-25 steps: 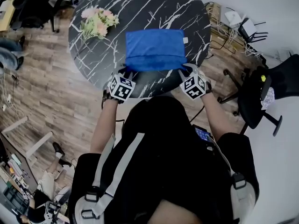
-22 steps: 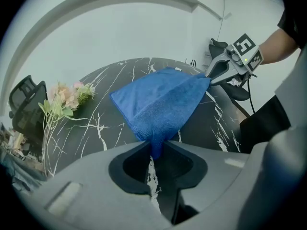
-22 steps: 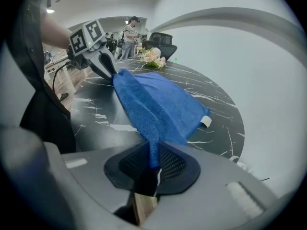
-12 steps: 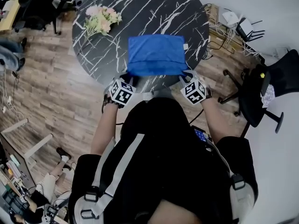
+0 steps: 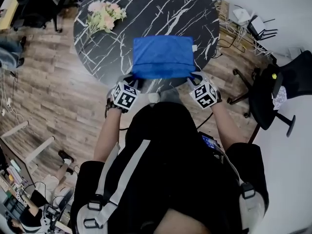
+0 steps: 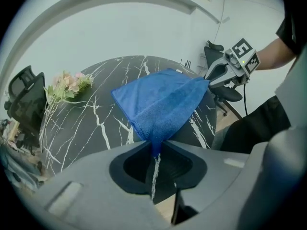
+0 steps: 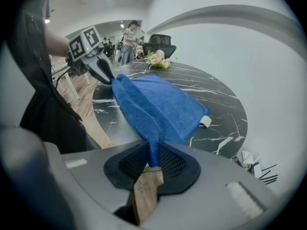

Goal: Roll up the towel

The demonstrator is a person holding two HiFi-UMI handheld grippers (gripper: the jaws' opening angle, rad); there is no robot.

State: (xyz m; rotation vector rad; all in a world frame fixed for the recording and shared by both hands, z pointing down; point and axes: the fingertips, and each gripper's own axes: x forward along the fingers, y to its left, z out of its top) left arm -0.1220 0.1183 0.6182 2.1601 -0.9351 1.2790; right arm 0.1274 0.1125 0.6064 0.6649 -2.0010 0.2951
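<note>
A blue towel (image 5: pixel 163 56) lies folded flat on the round black marble table (image 5: pixel 146 13), with its near edge at the table's front rim. My left gripper (image 5: pixel 132 78) is shut on the towel's near left corner (image 6: pixel 156 145); its jaws have just been closing with that corner between them. My right gripper (image 5: pixel 195 76) is shut on the near right corner (image 7: pixel 152 155). Both corners are lifted a little, so the towel (image 6: pixel 163 99) slopes up to the jaws. In the left gripper view the right gripper (image 6: pixel 211 78) pinches the far corner, and in the right gripper view the left gripper (image 7: pixel 111 80) does the same.
A bunch of pale flowers (image 5: pixel 103 14) lies at the table's far left. A white tag (image 5: pixel 194 48) sticks out at the towel's right side. A black office chair (image 5: pixel 282 82) stands on the floor to the right, with cables (image 5: pixel 234 33) behind it.
Both grippers have moved toward the person, drawing the towel's near edge closer to the table's front rim. The towel keeps its shape.
</note>
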